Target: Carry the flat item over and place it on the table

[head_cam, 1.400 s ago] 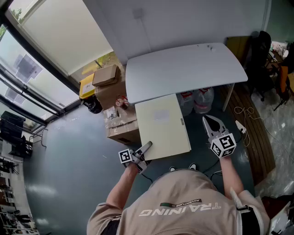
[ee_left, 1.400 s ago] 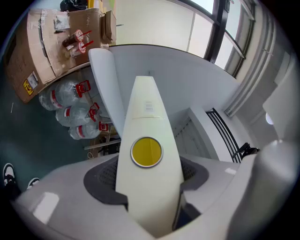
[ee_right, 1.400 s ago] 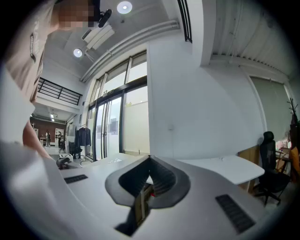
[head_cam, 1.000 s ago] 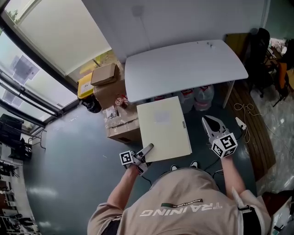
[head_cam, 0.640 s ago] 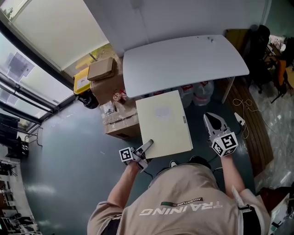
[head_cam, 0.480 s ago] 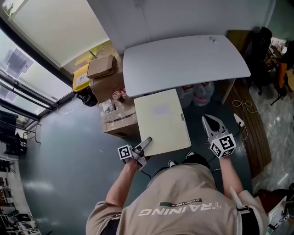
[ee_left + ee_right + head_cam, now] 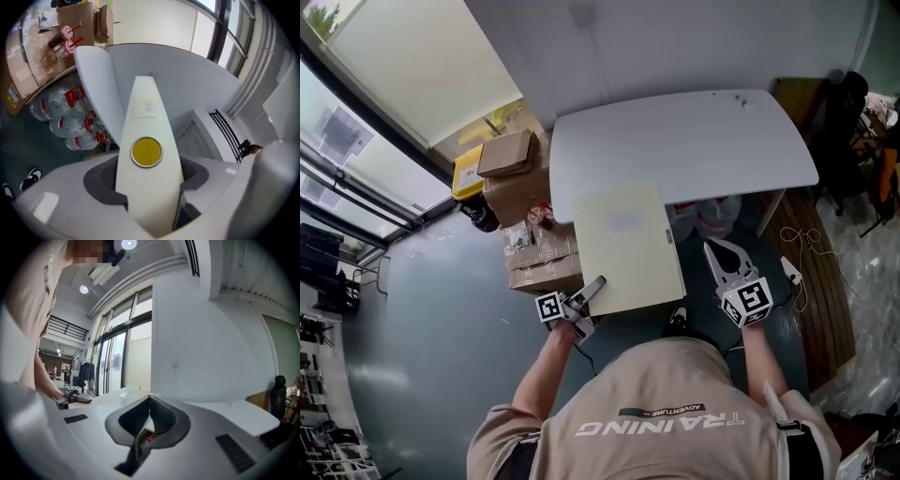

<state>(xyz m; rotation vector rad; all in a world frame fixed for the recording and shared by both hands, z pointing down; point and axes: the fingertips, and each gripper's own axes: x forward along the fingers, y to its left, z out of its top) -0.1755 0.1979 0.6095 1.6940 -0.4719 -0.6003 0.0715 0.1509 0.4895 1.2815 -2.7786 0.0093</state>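
Dark grey-green floor [image 7: 441, 309] spreads under us, with a tall window [image 7: 366, 103] along the left and a plain white wall beyond. We look down on a white desk [image 7: 703, 141] with rounded corners, its top bare apart from a few small dark specks near the far right corner. Our left tongs [image 7: 595, 286] pinch the flat cream panel [image 7: 626, 248] at its near left corner, both pads pressed on the board, as their own view shows. The panel lies roughly level in front of us, off the floor, and its far edge reaches over the desk's near edge; we cannot tell whether the two touch. A faint pale label sits on the panel's top face, and in the left gripper view a round yellow disc [image 7: 146, 151] shows on the board close to the tongs. Our right tongs [image 7: 717, 253] hang to the right of the panel, apart from it, tips pressed together with nothing between them. Cardboard boxes [image 7: 520, 178] are stacked left of the desk beside a yellow container [image 7: 467, 173], large water bottles [image 7: 717, 214] stand under the desk, and a black chair [image 7: 839, 117] sits at its right end.
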